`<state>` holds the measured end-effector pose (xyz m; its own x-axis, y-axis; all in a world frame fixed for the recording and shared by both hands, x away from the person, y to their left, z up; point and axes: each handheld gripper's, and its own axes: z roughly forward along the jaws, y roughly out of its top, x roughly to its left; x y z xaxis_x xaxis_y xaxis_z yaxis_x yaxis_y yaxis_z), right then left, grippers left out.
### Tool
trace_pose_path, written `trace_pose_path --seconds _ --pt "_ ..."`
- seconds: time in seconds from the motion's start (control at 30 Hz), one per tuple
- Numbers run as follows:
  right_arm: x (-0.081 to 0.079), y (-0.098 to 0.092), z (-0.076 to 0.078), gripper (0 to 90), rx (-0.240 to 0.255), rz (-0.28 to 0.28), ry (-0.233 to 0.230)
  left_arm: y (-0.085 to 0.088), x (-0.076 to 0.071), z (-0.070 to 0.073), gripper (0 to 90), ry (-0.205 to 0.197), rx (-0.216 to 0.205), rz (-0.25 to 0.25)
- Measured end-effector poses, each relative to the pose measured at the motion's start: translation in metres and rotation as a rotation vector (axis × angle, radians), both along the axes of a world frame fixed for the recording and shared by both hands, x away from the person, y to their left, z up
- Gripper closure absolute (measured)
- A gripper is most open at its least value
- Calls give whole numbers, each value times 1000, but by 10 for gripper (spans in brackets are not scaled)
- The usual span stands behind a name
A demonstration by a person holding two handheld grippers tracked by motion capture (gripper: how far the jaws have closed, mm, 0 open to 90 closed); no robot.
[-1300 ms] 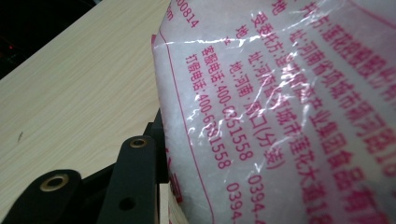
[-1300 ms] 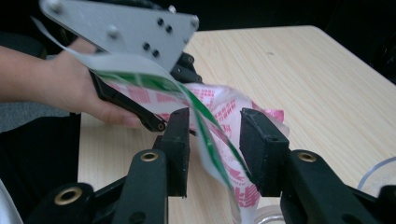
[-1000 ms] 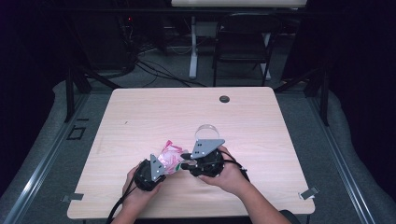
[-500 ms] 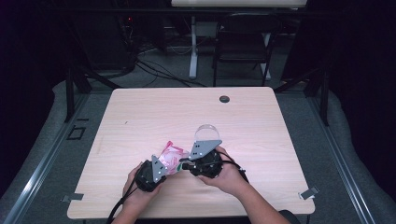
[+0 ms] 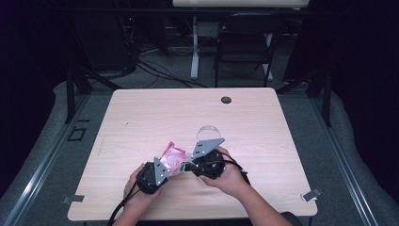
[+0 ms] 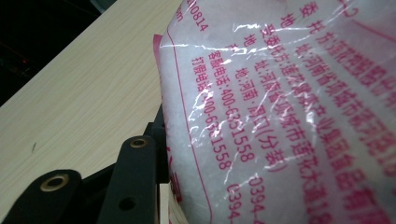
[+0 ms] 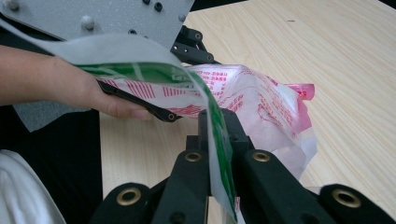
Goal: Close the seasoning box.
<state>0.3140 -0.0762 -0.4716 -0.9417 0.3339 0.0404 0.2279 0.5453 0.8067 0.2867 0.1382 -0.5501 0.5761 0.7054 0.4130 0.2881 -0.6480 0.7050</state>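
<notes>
The pink-printed plastic bag (image 5: 173, 159) hangs just above the near middle of the tabletop (image 5: 141, 117), stretched between the two tools; in the high view it sits where it sat a second ago, and both hands look unmoved since then. The change is in the right tool (image 5: 190, 165): its jaws have just been closing, and in the right gripper view they now stand pressed together on a thin green-and-white edge of the bag (image 7: 219, 154), which runs up between them as a flat strip. The left tool (image 5: 162, 170) has not altered its spread; in the right gripper view its slim black jaws (image 7: 154, 109) clamp the bag's other side, with the person's left hand (image 7: 79, 91) behind them; in the left gripper view the bag's film (image 6: 289, 112), full of white grains and covered in red print, lies right against the one jaw (image 6: 133, 186) in sight. The clear round container (image 5: 208, 132) stands on the tabletop just beyond the right tool, as before; the small dark disc (image 5: 226, 100) lies near the far edge, also unchanged.
</notes>
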Motion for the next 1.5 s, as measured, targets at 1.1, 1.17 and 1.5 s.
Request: trace_pose_path --seconds 1.1,1.17,1.5 --pt "8 -21 13 900 97 -44 68 -16 10 31 604 -166 194 -51" --pt "9 -22 13 900 92 -46 69 -17 11 32 604 -172 204 -55" --pt "13 -27 12 900 88 -48 77 -21 14 42 604 -229 317 -62"
